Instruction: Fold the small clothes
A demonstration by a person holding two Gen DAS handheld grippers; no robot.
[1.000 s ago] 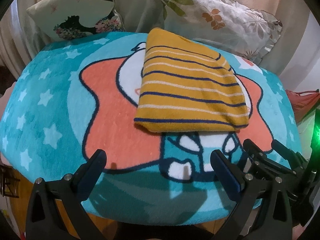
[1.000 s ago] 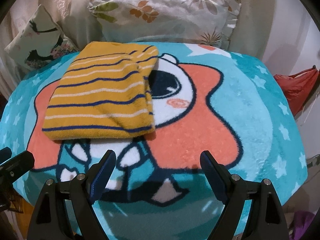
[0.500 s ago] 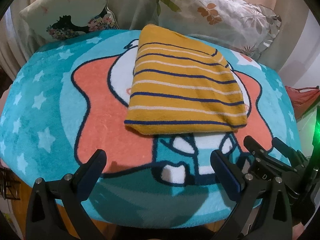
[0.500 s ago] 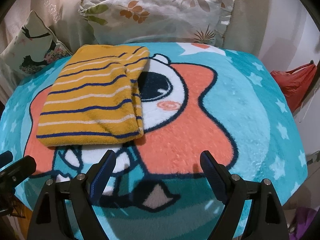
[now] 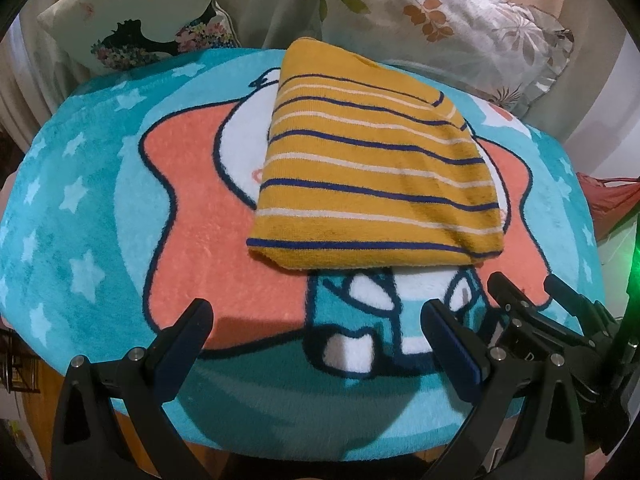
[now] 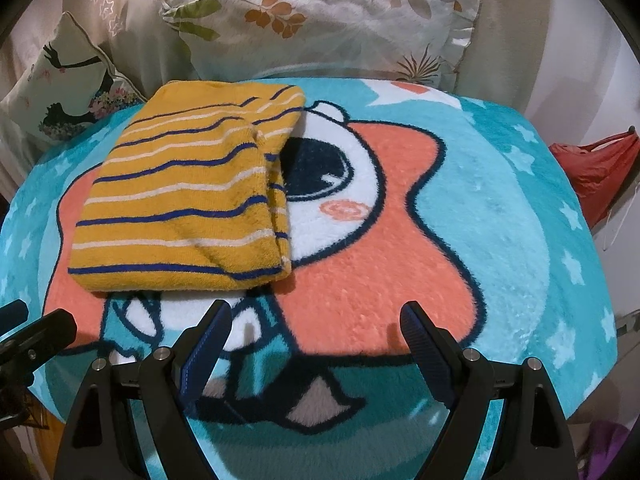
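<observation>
A folded mustard-yellow garment (image 5: pixel 372 176) with navy and white stripes lies flat on a teal cartoon star blanket (image 5: pixel 80 216). In the right wrist view the same garment (image 6: pixel 188 200) sits at the left, its layered folded edges facing right. My left gripper (image 5: pixel 316 316) hovers open just short of the garment's near edge, nothing between its fingers. My right gripper (image 6: pixel 316 316) is open too, over the orange star print to the right of the garment's near corner. The right gripper's black fingers (image 5: pixel 560 320) show at the lower right of the left wrist view.
Two pillows lean at the back: a floral leaf one (image 6: pixel 320 20) and a silhouette-print one (image 5: pixel 132 20). A red bag (image 6: pixel 596 168) hangs off the right side. The blanket's near edge (image 5: pixel 280 436) drops off in front of both grippers.
Both grippers have edged forward and slightly nearer the garment, which now looks larger. The garment has not moved on the blanket. Both pairs of jaws stay open.
</observation>
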